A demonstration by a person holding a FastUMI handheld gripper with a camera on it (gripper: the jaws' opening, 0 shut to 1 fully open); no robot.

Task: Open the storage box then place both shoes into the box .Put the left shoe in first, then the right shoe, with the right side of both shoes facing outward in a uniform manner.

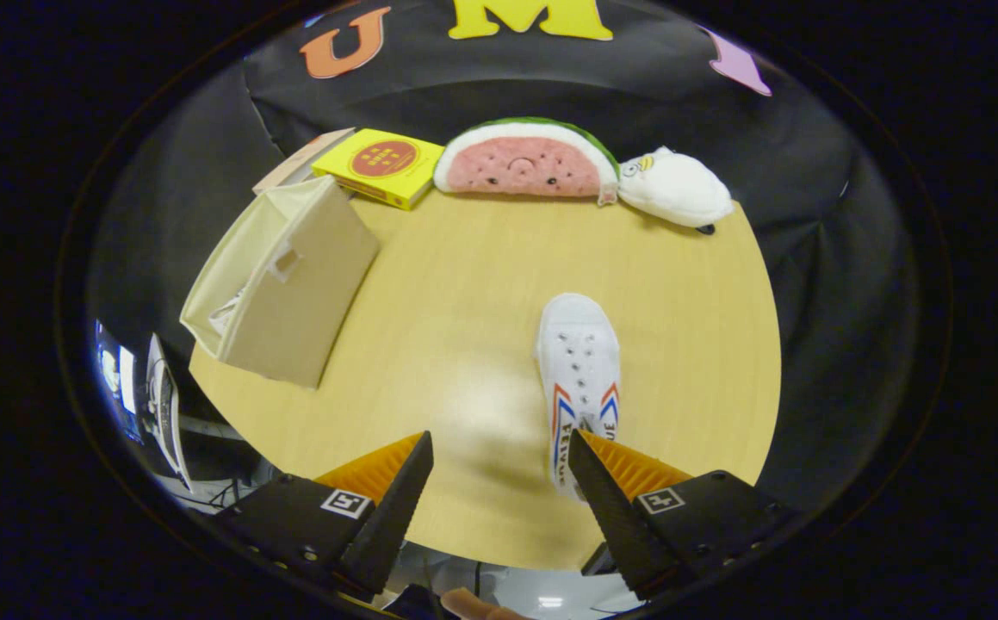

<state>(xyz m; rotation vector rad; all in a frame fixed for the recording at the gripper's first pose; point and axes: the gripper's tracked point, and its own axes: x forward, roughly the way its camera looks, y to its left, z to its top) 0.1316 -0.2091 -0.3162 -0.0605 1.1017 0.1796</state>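
My tongs [499, 448] stand wide apart above the round pale wooden table [464, 284], and nothing is held between the fingers; bare tabletop shows in the gap. The white canvas low-top shoe with red and blue stripes on its sides [579, 370] lies on the table with its toe pointing away from me. Its heel end sits just at the tip of my right finger [602, 491], which covers part of it, so the shoe lies off to the right of the gap rather than inside it. I cannot tell whether that finger touches the shoe.

The beige fabric storage box [283, 284] stands well off ahead and to the left of my left finger [399, 495], near the table's edge, its top open and something pale partly visible inside. Beyond it, at the far edge of the table, lie a flat yellow box with a red round mark [381, 165], a watermelon-slice plush cushion [524, 159] and a white plush toy [675, 188], side by side.
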